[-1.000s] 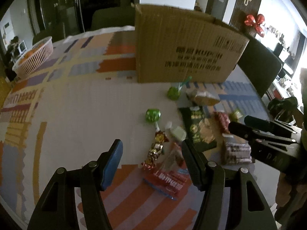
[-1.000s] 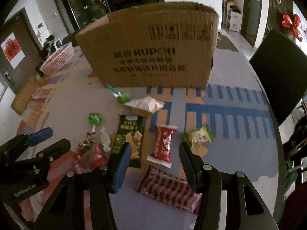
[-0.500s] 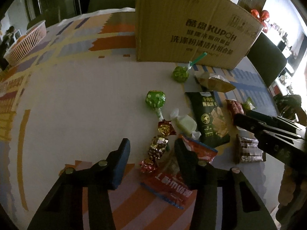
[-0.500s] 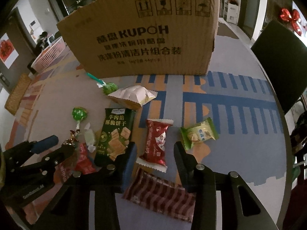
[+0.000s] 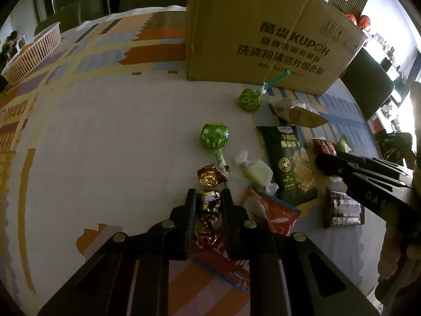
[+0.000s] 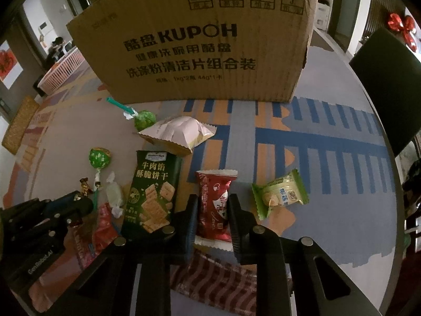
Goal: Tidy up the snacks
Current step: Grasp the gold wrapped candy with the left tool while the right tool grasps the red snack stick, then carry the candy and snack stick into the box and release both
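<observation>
Snacks lie scattered on a patterned tablecloth in front of a cardboard box [image 5: 263,39]. My left gripper [image 5: 209,197] is shut on a gold-and-red foil candy [image 5: 209,205] at table level. My right gripper [image 6: 210,205] is shut on a red snack packet [image 6: 214,205] lying on the cloth. A dark green biscuit bag [image 6: 151,194], a pale wrapped pastry [image 6: 179,133], a green-white packet [image 6: 280,194], two green lollipops [image 5: 214,137] [image 5: 250,99] and a pale wrapped candy [image 5: 256,172] lie around them. A striped brown packet [image 6: 218,276] sits under my right gripper.
The box [image 6: 200,42] stands upright at the back of the table. A pink basket [image 5: 31,52] sits at the far left edge. A red-orange bag [image 5: 271,213] lies right of my left gripper. Dark chairs [image 6: 389,87] stand beyond the right table edge.
Both grippers moved down and forward to the table and closed: the left on the foil candy, the right on the red packet. Both were open before.
</observation>
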A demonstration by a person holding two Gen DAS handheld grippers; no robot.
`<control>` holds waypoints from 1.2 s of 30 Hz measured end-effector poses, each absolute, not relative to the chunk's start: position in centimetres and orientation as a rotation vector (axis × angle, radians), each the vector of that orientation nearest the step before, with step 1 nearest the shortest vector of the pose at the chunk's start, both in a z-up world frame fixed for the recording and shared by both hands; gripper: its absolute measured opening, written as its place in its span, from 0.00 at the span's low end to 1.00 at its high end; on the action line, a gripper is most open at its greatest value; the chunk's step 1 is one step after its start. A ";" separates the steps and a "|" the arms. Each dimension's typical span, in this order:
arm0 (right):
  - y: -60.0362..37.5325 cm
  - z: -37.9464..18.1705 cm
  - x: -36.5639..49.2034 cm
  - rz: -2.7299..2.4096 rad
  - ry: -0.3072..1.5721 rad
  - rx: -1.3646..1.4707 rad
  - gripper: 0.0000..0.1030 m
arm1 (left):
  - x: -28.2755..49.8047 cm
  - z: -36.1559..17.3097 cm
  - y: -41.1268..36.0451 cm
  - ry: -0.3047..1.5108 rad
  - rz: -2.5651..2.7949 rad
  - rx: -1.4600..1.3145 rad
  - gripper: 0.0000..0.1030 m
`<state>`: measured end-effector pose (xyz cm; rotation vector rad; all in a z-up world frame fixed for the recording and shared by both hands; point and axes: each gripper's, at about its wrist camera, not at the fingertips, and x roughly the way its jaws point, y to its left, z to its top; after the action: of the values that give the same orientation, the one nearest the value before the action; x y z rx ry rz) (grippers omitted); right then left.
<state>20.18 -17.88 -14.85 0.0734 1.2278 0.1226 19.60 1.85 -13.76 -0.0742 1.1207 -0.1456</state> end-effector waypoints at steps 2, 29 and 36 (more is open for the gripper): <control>-17.9 -14.6 20.1 0.120 1.217 0.071 0.23 | 19.4 -13.3 1.8 1.107 -0.144 -0.075 0.18; -18.8 -2.9 19.0 0.201 0.937 0.092 0.23 | 19.5 0.3 -0.5 0.773 -0.235 -0.046 0.18; -19.3 -0.2 20.6 0.196 0.873 0.091 0.23 | 21.2 3.0 -0.7 0.706 -0.247 -0.046 0.18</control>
<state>20.64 -19.28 -0.19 0.0906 0.8730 0.1955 21.16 -0.70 2.97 -0.0465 0.7061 -0.2473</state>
